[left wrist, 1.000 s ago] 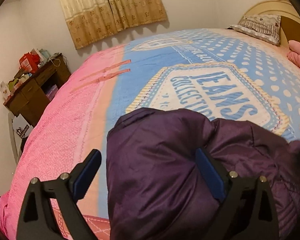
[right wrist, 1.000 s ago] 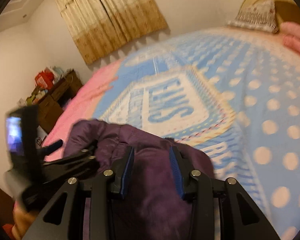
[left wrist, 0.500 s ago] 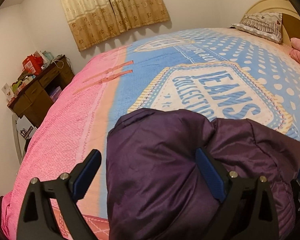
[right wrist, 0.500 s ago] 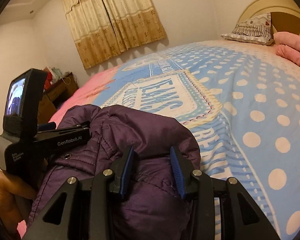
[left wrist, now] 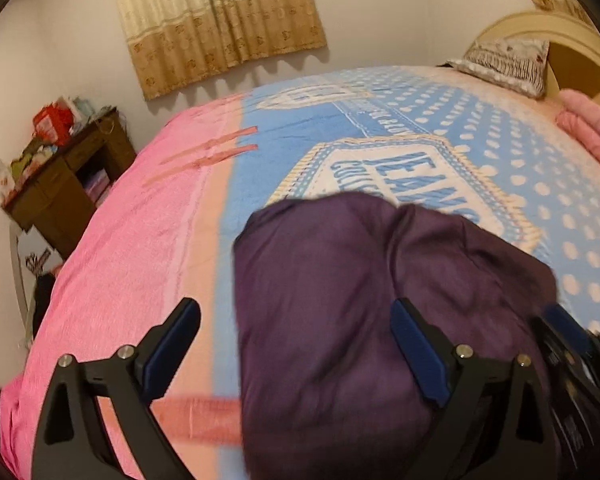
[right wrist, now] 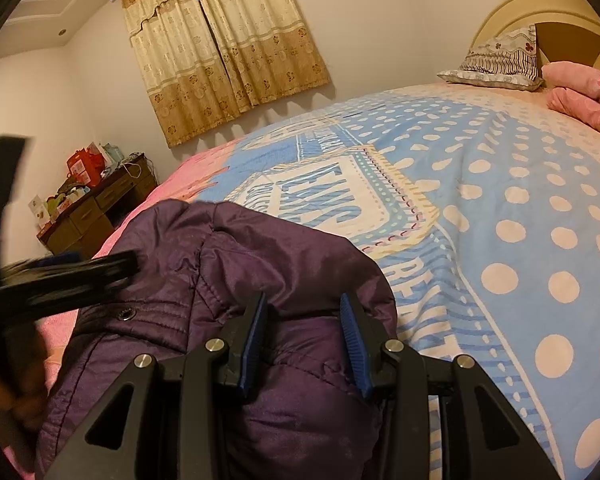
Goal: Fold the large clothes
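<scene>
- Where the near edge of the bed meets both cameras, the left gripper (left wrist: 296,336) stands with its jaws wide apart; the jacket's left border lies in the gap, neither pad pressing it.
- Right gripper (right wrist: 302,320): jaws part-way closed, pads against a puffed fold of the jacket bulging between them; spacing unchanged from a second ago.
- Purple quilted jacket (right wrist: 260,264): bundled at the near edge of the bed, straddling the pink and blue parts of the bedspread; its heap looks the same as a second ago.
- Left gripper's view sits a little higher and further back than half a second ago, blurred; in the right view its body is a dark smear at the left.
- Bedspread (left wrist: 500,152): blue with pale dots, pink along the left edge.
- Folded pink blanket (right wrist: 584,100): far right edge.
- Pillow (right wrist: 500,64): at the headboard (right wrist: 512,8).
- Wooden desk (left wrist: 60,188) and curtain (left wrist: 220,20): beyond the left edge.
</scene>
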Tool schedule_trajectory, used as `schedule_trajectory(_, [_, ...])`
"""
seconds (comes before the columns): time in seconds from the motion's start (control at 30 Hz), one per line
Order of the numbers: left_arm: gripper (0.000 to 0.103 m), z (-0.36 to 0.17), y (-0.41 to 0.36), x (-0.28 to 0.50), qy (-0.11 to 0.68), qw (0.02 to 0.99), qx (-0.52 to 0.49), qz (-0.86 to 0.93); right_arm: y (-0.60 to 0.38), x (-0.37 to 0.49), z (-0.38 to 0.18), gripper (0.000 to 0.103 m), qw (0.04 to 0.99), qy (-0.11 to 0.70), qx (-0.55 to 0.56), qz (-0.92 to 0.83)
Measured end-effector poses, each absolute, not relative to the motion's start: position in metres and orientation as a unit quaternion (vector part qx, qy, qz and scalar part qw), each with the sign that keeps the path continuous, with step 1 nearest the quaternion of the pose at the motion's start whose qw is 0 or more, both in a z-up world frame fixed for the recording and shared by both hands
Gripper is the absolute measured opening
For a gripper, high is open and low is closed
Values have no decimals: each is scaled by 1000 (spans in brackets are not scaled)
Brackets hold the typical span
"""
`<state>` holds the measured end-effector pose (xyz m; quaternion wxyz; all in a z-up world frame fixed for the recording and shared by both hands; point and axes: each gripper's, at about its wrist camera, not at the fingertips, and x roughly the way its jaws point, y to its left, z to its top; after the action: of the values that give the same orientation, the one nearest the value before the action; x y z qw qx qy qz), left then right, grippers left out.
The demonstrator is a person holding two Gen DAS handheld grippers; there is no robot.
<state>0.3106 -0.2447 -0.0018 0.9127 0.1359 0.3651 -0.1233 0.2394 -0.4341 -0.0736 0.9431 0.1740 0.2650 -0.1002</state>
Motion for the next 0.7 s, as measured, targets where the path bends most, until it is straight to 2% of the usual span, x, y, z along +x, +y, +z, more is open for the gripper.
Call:
schedule_trajectory(0.27, [98,-8,-240,242,349,914,133,-157,-438,236,-71,42,940,272,180,-102])
schedule_trajectory(0.33, [100,-16,-239,242,335,920,130,-154,-438,232,-70,52,937,282,176,-109])
schedule_trajectory(0.4, [103,-19,-234,246,342,920,116,-153,-446,220,-69,76,929,293,201,-107])
schedule_trajectory(0.43, [103,-19,-231,250,350,917,108,-156,-456,210,-72,79,920,294,241,-91])
schedule_trajectory(0.57, [103,-13,-221,249,357,910,104,-183,-493,163,-97,81,872,275,404,-25])
schedule_trajectory(0.7, [103,-1,-212,239,334,911,128,-208,-498,134,-92,81,876,266,401,-15])
